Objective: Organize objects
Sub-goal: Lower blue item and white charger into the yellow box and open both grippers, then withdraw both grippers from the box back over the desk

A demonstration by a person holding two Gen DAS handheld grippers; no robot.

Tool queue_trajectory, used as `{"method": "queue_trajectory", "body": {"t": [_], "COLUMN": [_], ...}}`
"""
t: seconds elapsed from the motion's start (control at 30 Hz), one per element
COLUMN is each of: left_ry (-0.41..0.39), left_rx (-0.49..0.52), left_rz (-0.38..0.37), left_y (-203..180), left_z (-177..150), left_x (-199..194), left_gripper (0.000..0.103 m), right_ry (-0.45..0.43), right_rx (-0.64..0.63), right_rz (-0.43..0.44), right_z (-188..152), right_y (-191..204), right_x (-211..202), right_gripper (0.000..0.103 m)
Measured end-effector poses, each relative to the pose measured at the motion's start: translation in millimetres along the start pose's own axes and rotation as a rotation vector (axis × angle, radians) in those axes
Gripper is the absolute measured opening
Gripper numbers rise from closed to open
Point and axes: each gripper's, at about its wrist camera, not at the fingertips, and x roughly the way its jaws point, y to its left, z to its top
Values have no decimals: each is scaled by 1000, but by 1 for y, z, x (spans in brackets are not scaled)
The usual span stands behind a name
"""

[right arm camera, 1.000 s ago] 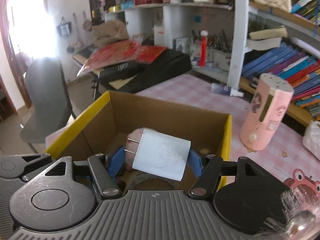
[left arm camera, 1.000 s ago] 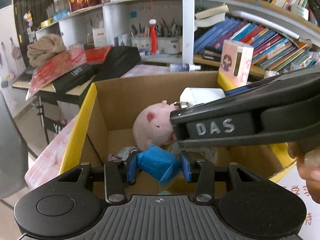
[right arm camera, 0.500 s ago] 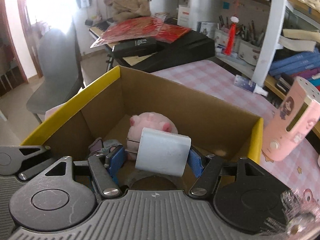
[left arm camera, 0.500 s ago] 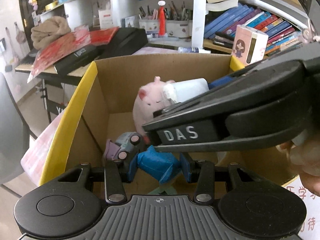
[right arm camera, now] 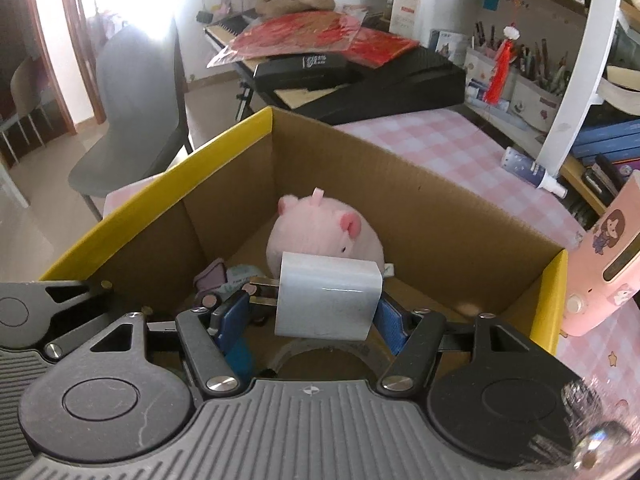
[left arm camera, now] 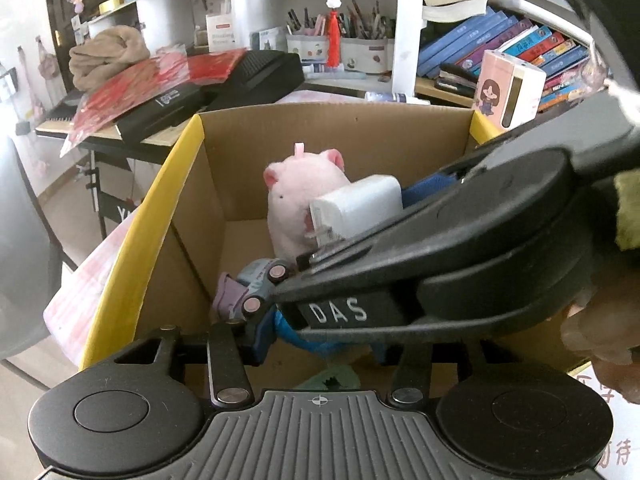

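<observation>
1. Left wrist view: you are holding the left gripper [left arm camera: 320,334] over the near end of the cardboard box [left arm camera: 340,136], and its jaws are opening. The blue crumpled object [left arm camera: 310,340] is sitting between the blue pads, mostly hidden behind the other tool's black body; you cannot tell whether the pads are touching it.
2. In the same view, the right gripper [left arm camera: 356,208] is crossing in from the right, with white "DAS" lettering on its side, and it is carrying the white charger [left arm camera: 360,204] just in front of the pink plush pig [left arm camera: 300,188]. A toy car [left arm camera: 256,284] is lying on the box floor, just beside the left pad.
3. Right wrist view: you are keeping the right gripper [right arm camera: 314,314] clamped on the white charger [right arm camera: 328,300], one blue pad pressing on each side, with the metal prongs pointing left. The charger is hanging inside the box [right arm camera: 400,200], above its floor and just in front of the pig [right arm camera: 320,232].
4. Here the box is standing on the pink checked tablecloth [right arm camera: 460,148], and the pink cartoon-printed container [right arm camera: 608,256] is standing just outside its right wall.
</observation>
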Motion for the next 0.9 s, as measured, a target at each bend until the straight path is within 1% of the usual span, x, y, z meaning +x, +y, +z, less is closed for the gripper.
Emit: {"method": "queue_trajectory", "body": {"t": [0.2,0.37,0.43,0.5,0.57,0.7,0.83,0.9], "left_ry": [-14,-34,-44,-60,-67,-95,-139,-167], "left_rx": [-2,-8,-9,-14,-17,-14,-24,-30], "left_rz": [-5,-9,-6,2,-8,-17,-25,-28], "left_y": [2,4,4,5,7,8,13,16], "left_z": [-1,-2,-2,-3,-3,-4,-4,-5], "left_x": [-3,-8,-11,-14,-17,-26,-41,-51], "left_gripper": [53,62,67,69,69,70,73,74], "right_ry": [35,38,31,25,8,-56,-128,-176], "right_rx": [-17,-16,0,26,51,102,164,209], "right_rz": [1,-10,-12,-11,-16,-32,-77,-116], "right_z": [0,-1,-1,-2,-4,-6,-10,-12], "right_y": [3,3,1,-2,-3,-7,-9,-7], "right_x": [5,5,3,1,-4,-21,-47,-62], "right_gripper": [65,65,66,69,69,70,70,70]}}
